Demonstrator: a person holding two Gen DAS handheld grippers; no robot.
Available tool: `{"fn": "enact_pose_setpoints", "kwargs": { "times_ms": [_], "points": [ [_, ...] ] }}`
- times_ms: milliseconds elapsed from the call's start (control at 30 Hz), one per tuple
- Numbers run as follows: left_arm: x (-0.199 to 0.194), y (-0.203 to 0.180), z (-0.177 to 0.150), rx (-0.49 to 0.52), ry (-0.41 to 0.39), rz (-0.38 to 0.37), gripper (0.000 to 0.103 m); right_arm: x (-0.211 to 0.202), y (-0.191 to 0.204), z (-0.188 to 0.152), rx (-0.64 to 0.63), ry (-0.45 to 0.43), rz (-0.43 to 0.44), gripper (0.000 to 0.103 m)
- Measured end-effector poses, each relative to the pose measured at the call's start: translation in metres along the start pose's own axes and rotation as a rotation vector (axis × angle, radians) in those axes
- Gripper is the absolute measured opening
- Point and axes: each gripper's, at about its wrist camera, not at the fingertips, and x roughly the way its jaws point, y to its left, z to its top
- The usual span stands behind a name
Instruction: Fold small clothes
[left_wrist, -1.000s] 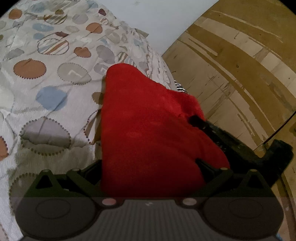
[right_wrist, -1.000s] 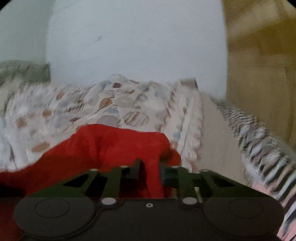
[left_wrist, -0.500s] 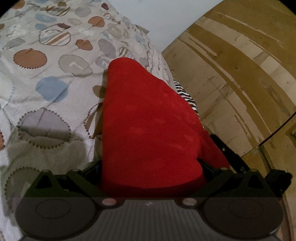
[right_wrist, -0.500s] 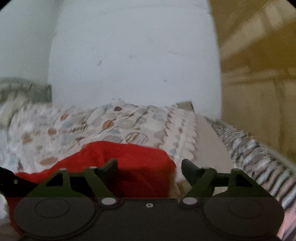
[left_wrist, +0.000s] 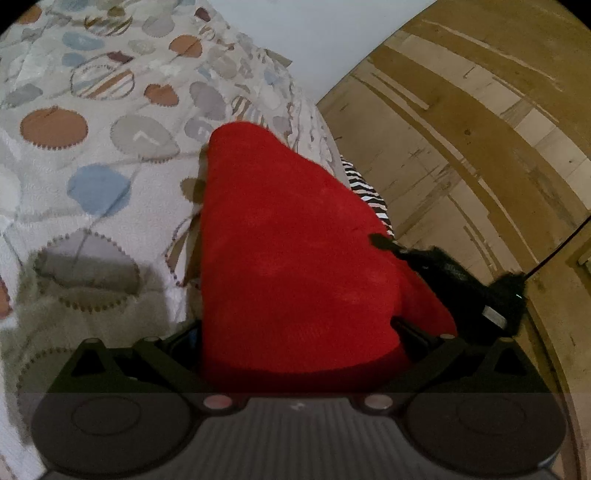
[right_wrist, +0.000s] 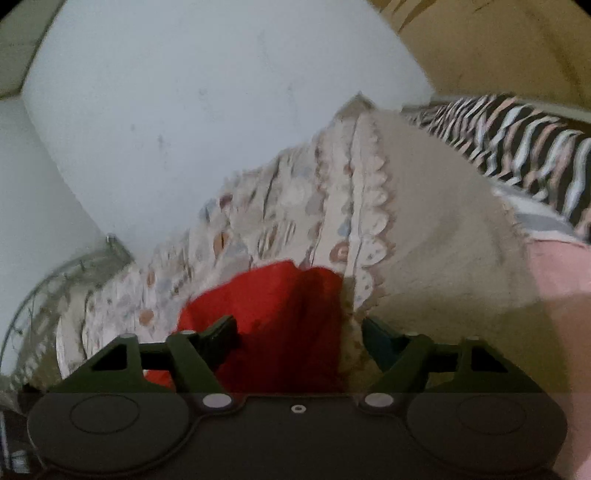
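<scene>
Red cloth (left_wrist: 295, 258) fills the space between the left gripper (left_wrist: 295, 332) jaws and hides both fingertips, so whether those jaws press on the fabric cannot be told. The cloth lies folded over on the bed, near the bed's right-hand edge in the left wrist view, with its near end cut off behind the gripper body. The right wrist view is blurred and tilted; there the right gripper (right_wrist: 299, 332) jaws stand wide and are closing, with the cloth's corner (right_wrist: 280, 317) between them but not pinched by either finger. In the left wrist view 1 dark fingertip of the right gripper (left_wrist: 380, 242) shows at the cloth's right margin; the rest of that tool is partly hidden. The bed carries a quilt (left_wrist: 92, 147) with round patches in brown, blue and grey. A zebra-striped fabric (left_wrist: 365, 188) hangs below the quilt's scalloped border. Beyond the edge lies a wood-pattern floor (left_wrist: 461, 129), and a pale wall (right_wrist: 184, 110) stands behind the bed. Open quilt extends to the left of the cloth.
</scene>
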Motion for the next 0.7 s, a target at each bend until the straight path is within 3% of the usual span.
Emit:
{"fn": "enact_pose_setpoints", "kwargs": {
  "times_ms": [333,700],
  "points": [
    [0.007,0.003,0.016,-0.005,0.019,-0.042,0.103,0.032,-0.010,-0.002,0.100,0.056,0.062,0.069],
    [0.018,0.014,0.009,-0.061,0.019,-0.088,0.103,0.031,0.001,-0.007,0.075,0.038,-0.001,0.066]
  ]
}}
